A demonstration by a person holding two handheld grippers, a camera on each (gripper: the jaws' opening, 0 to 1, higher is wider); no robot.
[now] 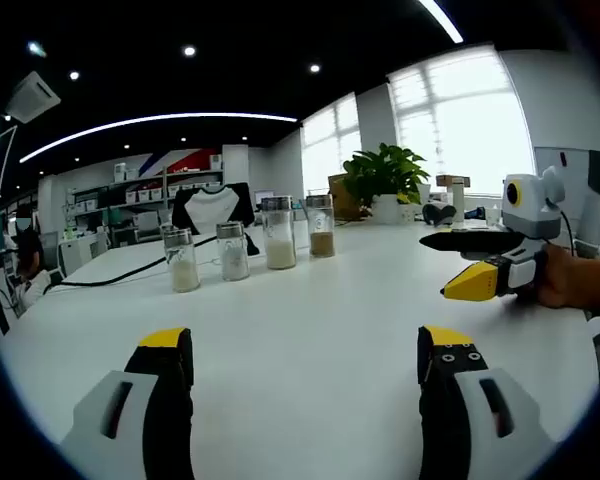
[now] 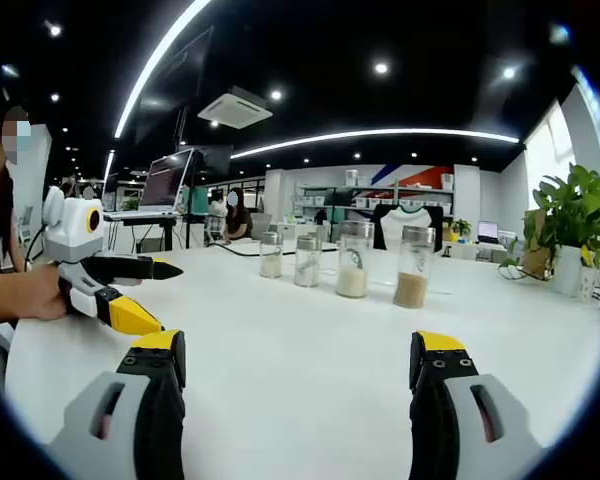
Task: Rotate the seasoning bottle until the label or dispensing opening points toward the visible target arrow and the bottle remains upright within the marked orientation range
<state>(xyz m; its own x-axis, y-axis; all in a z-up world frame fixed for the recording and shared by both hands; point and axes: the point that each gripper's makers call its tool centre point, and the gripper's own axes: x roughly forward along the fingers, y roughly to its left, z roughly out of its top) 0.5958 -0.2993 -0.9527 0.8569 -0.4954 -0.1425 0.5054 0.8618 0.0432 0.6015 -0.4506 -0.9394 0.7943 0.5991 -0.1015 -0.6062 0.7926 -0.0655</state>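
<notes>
Four clear glass seasoning jars with metal lids upright in a row mid white table, toward its far edge, left gripper jaws wide apart, empty, right gripper likewise, potted green plant at far corner.

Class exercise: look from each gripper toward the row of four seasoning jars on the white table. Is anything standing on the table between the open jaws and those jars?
Nothing visible blocks the way. In both views bare white table lies between the open jaws and the row of jars. The right gripper and the left gripper each sit off to one side, clear of that path.
</notes>
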